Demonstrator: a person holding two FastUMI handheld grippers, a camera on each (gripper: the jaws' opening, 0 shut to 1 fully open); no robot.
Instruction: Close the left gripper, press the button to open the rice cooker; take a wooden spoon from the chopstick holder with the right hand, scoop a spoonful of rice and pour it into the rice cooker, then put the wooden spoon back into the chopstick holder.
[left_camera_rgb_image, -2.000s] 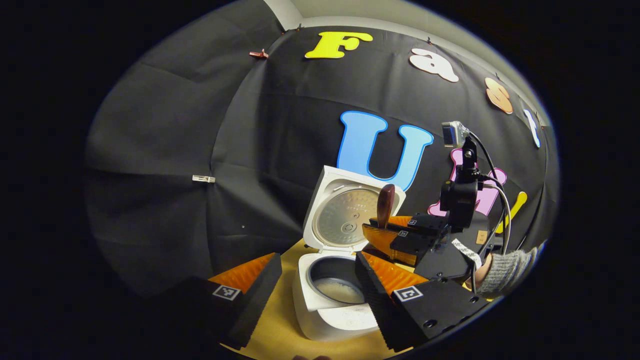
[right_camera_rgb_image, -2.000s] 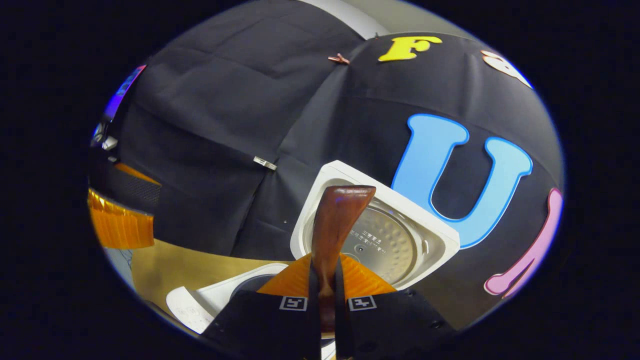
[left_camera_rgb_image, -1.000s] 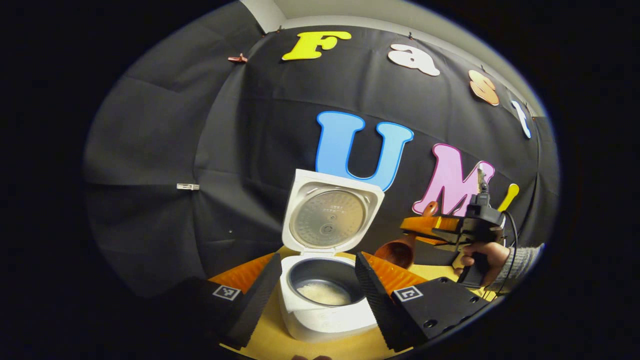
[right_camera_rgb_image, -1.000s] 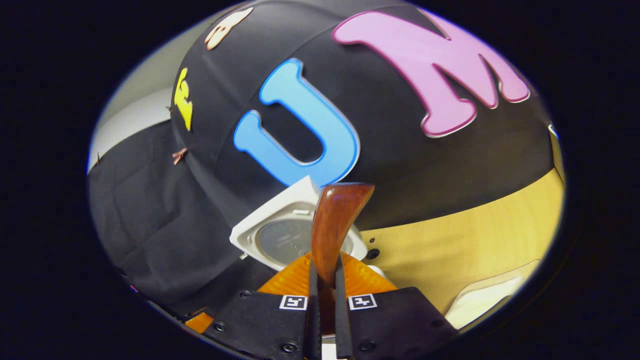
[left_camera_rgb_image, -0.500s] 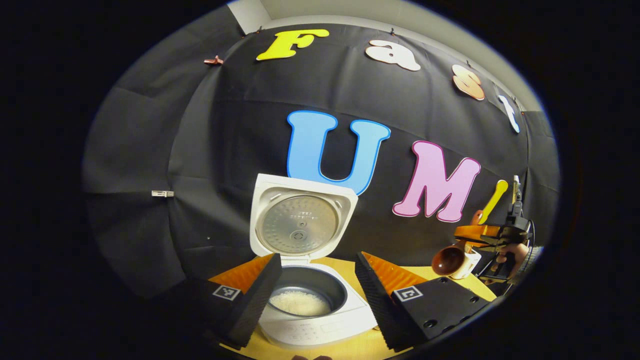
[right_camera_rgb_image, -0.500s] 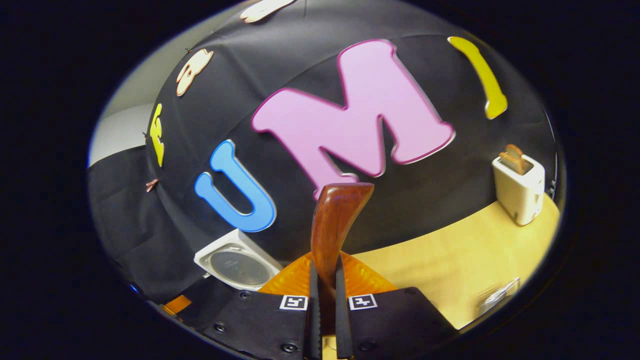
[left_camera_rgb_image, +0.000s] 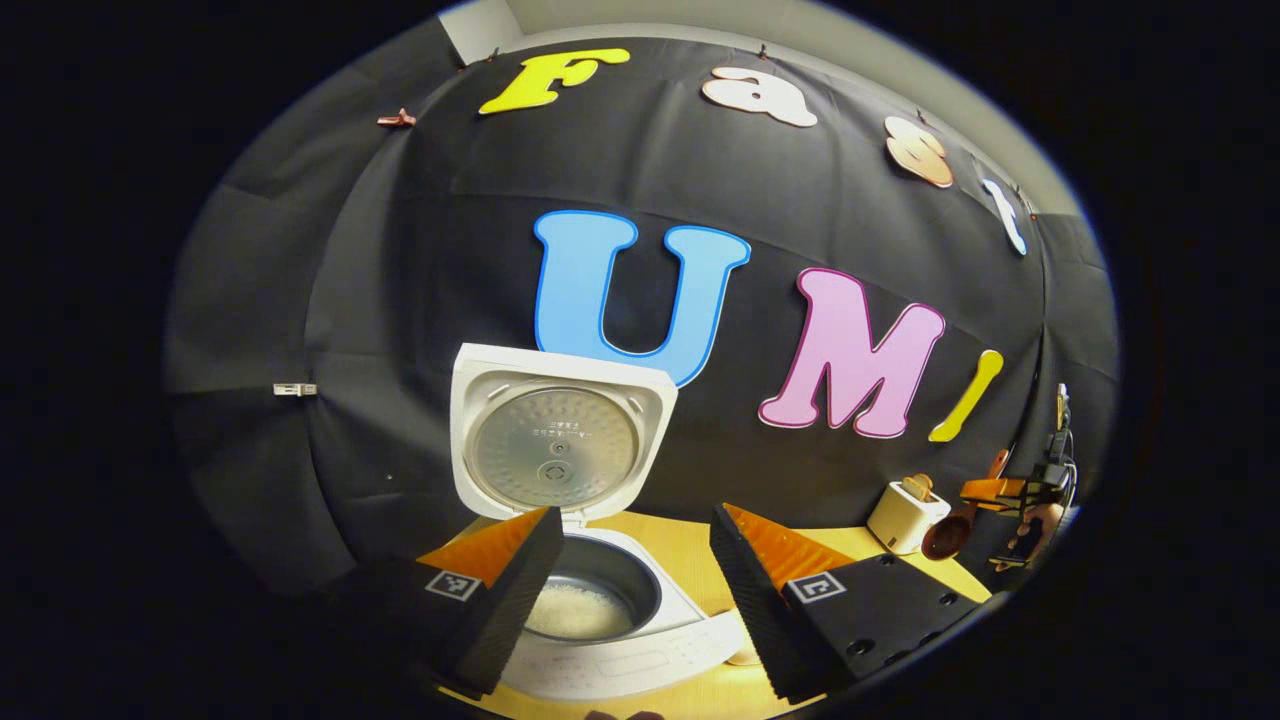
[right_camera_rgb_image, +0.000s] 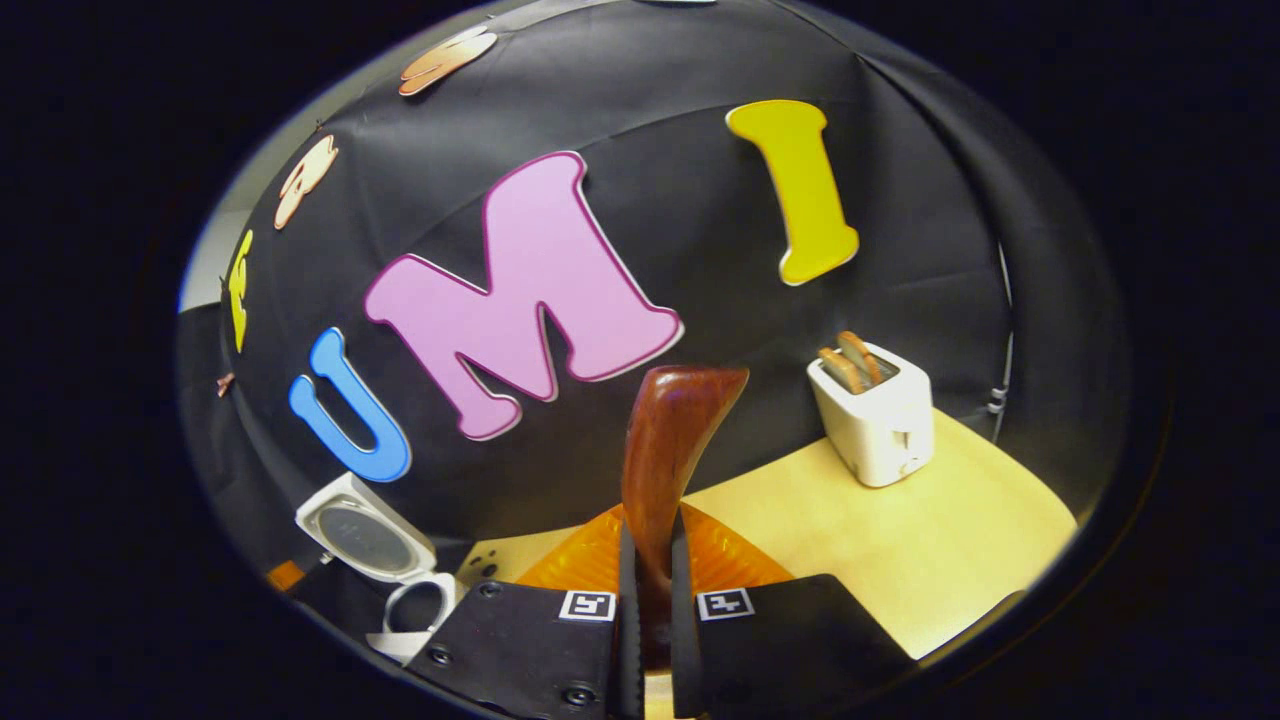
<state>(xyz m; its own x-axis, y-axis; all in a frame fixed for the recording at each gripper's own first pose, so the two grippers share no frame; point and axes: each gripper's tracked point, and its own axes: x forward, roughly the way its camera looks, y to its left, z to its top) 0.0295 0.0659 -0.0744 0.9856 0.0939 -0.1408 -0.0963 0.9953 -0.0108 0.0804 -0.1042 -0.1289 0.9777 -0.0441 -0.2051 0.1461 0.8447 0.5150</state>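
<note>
Wooden spoon still clamped in right gripper, now farther from rice cooker; left gripper wide.

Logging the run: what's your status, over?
Left gripper open, idle over open rice cooker, rice inside. Right gripper shut on wooden spoon. Toaster ahead on table; path clear.

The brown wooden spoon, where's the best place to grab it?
By its narrow handle, as the right gripper does now: both fingers pinch the brown wooden spoon from either flat side. That probably keeps the wide bowl end free, beyond the fingertips.
</note>
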